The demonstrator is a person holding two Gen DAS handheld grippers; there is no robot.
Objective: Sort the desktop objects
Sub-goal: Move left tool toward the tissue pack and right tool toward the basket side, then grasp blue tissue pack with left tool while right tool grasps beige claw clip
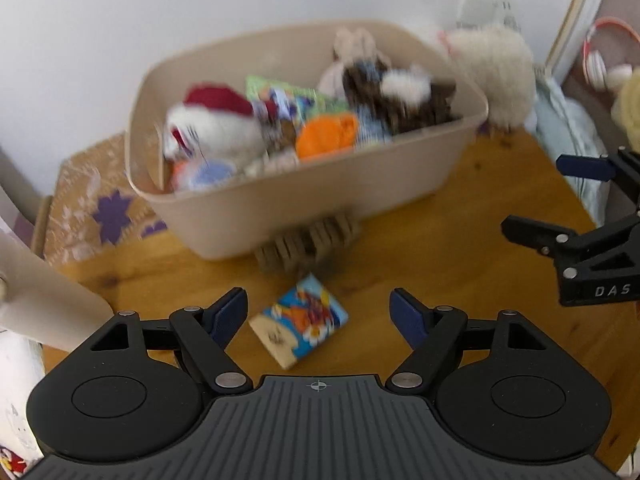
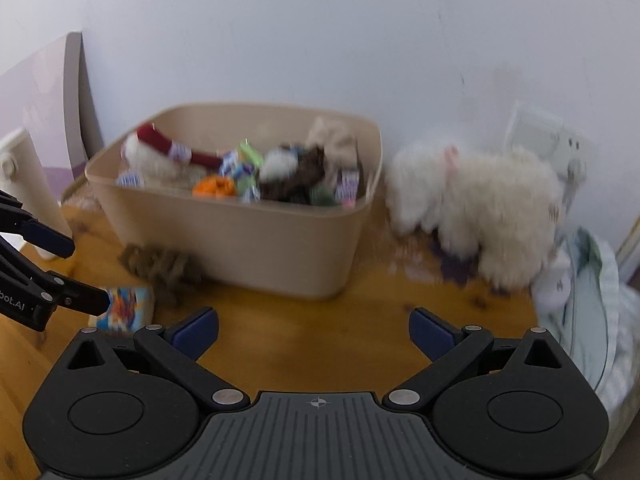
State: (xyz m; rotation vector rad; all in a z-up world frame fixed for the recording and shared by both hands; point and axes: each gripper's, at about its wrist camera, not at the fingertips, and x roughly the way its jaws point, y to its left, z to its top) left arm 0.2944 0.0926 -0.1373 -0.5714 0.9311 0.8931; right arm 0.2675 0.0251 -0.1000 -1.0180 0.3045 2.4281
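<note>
Wooden tabletop lies bare before the right gripper, jaws wide and empty, while the left gripper, also apart, straddles a small picture book near the full bin.

We cannot make out the toys heaped in the beige plastic bin; blur smears them into patches of red, orange and brown. The fluffy white plush animal shows no clear face. The brown ridged thing at the bin's foot stays unidentifiable. The right tongs are cut by the left view's edge, the left tongs by the right's.
</note>
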